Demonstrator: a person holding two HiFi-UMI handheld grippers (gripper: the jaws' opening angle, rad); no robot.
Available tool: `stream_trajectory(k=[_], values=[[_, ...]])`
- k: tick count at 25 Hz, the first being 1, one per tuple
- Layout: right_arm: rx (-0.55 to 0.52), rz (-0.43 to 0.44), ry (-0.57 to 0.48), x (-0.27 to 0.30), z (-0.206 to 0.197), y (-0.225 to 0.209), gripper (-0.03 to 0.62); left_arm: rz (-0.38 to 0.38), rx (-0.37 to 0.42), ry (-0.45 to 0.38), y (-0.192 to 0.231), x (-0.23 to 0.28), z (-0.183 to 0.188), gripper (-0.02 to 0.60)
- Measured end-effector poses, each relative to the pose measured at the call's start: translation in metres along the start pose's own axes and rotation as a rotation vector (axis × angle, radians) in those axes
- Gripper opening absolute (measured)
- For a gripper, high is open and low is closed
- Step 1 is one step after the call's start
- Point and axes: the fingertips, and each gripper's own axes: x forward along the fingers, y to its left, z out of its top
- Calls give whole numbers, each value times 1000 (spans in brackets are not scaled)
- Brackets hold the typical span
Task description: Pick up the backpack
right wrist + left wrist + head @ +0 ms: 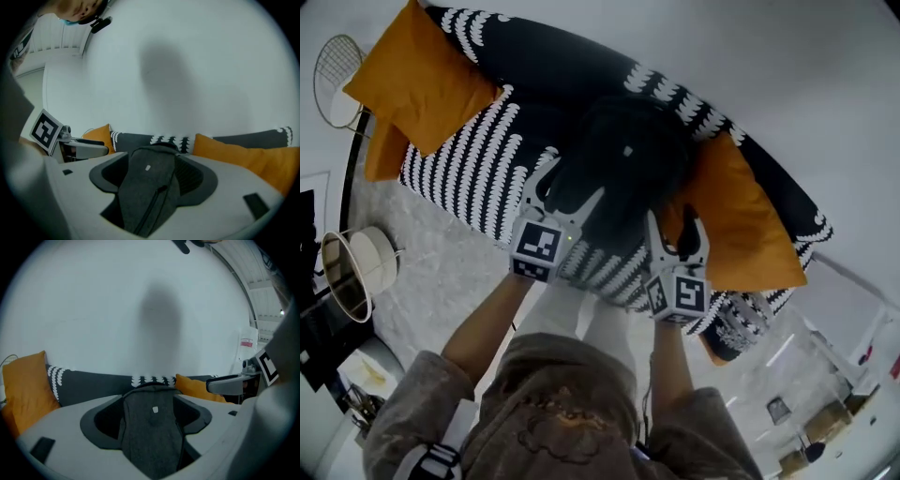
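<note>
A black backpack (623, 155) stands upright on the seat of a dark sofa (487, 150) with a white pattern, leaning on the backrest. My left gripper (572, 183) is open, its fingertips at the pack's lower left front. The right gripper (675, 225) is open too, at the pack's lower right, beside an orange cushion. In the left gripper view the backpack (152, 432) fills the gap between the wide jaws, with no pad pressing on it. The right gripper view shows the same backpack (150, 187) and its zip between spread jaws.
Orange cushions lie at the sofa's left end (417, 75) and right of the pack (741, 220). A wire-frame stand (336, 75) and a round white tub (358, 267) stand on the pale floor at left. A white wall (150, 310) rises behind the sofa.
</note>
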Motion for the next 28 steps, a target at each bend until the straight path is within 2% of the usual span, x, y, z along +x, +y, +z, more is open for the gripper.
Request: stream_trajectory(k=[6, 11, 17, 20, 23, 28], values=[[37, -75, 71, 41, -78, -44, 323, 1, 32, 80, 23, 62, -83, 350], [56, -94, 96, 64, -112, -52, 325, -6, 19, 115, 37, 92, -122, 351], [68, -159, 113, 74, -138, -68, 327, -36, 39, 112, 39, 115, -136, 351], [81, -158, 152, 76, -159, -75, 322, -50, 34, 112, 34, 119, -143, 353], [95, -159, 164, 80, -164, -76, 302, -57, 34, 95, 30, 120, -140, 348], [126, -131, 185, 84, -164, -70, 203, -81, 90, 115, 22, 118, -140, 223]])
